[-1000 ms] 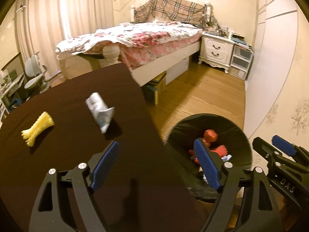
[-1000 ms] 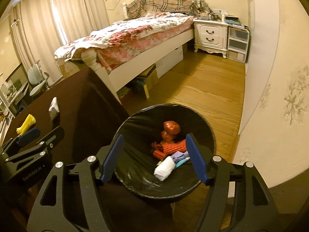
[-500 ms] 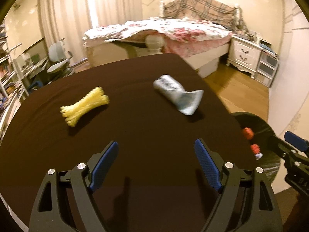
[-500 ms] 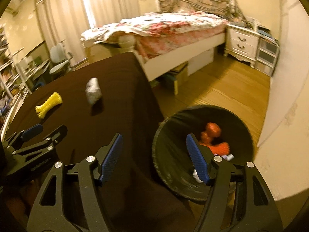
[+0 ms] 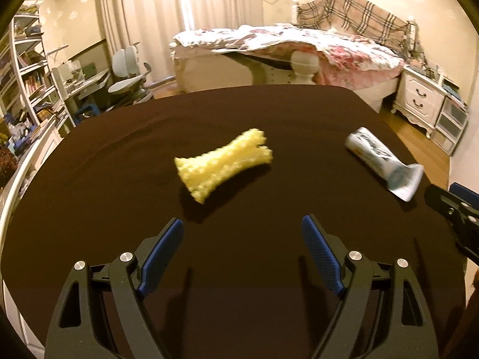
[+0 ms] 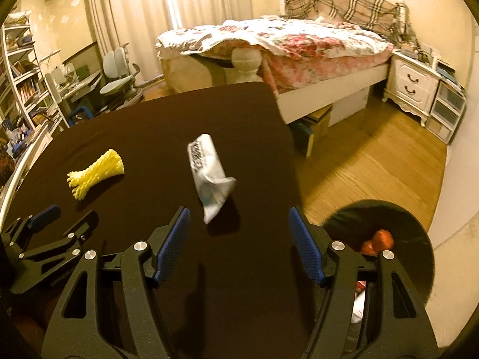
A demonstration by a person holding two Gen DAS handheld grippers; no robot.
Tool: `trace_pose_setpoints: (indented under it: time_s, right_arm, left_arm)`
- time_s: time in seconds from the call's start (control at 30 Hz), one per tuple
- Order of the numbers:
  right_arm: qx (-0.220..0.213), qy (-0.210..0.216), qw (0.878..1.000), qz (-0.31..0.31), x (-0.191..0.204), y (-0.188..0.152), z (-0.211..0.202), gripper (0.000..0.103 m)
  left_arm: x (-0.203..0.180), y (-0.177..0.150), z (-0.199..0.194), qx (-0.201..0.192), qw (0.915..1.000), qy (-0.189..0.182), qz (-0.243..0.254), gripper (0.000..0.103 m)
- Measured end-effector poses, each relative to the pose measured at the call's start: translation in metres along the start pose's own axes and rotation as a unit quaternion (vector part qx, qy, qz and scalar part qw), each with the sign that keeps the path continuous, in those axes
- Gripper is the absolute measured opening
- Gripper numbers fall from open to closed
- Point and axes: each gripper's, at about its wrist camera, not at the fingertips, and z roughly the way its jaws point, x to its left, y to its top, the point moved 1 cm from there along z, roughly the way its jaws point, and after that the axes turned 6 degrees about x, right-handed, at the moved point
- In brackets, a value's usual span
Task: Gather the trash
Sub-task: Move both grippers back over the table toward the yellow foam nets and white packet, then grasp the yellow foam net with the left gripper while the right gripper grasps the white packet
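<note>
Left wrist view: my left claw (image 5: 242, 249) hangs spread and empty over the dark table (image 5: 119, 179), the yellow foam net (image 5: 223, 163) lying just ahead with bare cloth all round. Right wrist view: my right claw (image 6: 239, 239) is likewise spread, empty, the crumpled white wrapper (image 6: 209, 176) just beyond it near the table's right edge; the black bin (image 6: 419, 239) stands on the floor past that edge.

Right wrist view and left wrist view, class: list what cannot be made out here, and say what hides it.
- Trash bin, right wrist view: most contents are hidden behind the right gripper; only an orange-red item is clear.
- Trash bin, left wrist view: out of frame.
- Yellow foam net, left wrist view: blurred, texture unclear.
- Crumpled white wrapper: print too small to read.
</note>
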Motion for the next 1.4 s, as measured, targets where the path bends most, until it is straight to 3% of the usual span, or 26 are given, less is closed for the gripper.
trace_pose_setpoints:
  time_s: [0.5, 0.6, 0.73, 1.2, 1.4]
  right_arm:
    - [0.034, -0.008, 0.999, -0.027, 0.021, 0.027, 0.046, 0.065]
    - [0.045, -0.011, 0.998, -0.032, 0.025, 0.026, 0.053, 0.053]
    - [0.044, -0.019, 0.998, -0.041, 0.030, 0.029, 0.049, 0.029]
    - [0.044, 0.004, 0.998, -0.038, 0.042, 0.025, 0.049, 0.029]
    - [0.043, 0.005, 0.998, -0.037, 0.043, 0.025, 0.049, 0.029]
  left_arm:
    - [0.026, 0.016, 0.019, 0.006, 0.9998, 0.015, -0.007, 0.081]
    - [0.028, 0.018, 0.021, 0.007, 0.9998, 0.014, -0.008, 0.081]
    - [0.035, 0.021, 0.023, 0.008, 0.9998, 0.008, -0.013, 0.081]
    - [0.033, 0.034, 0.035, 0.007, 0.9997, 0.013, 0.021, 0.081]
    - [0.032, 0.040, 0.044, 0.018, 0.9991, -0.002, 0.039, 0.081]
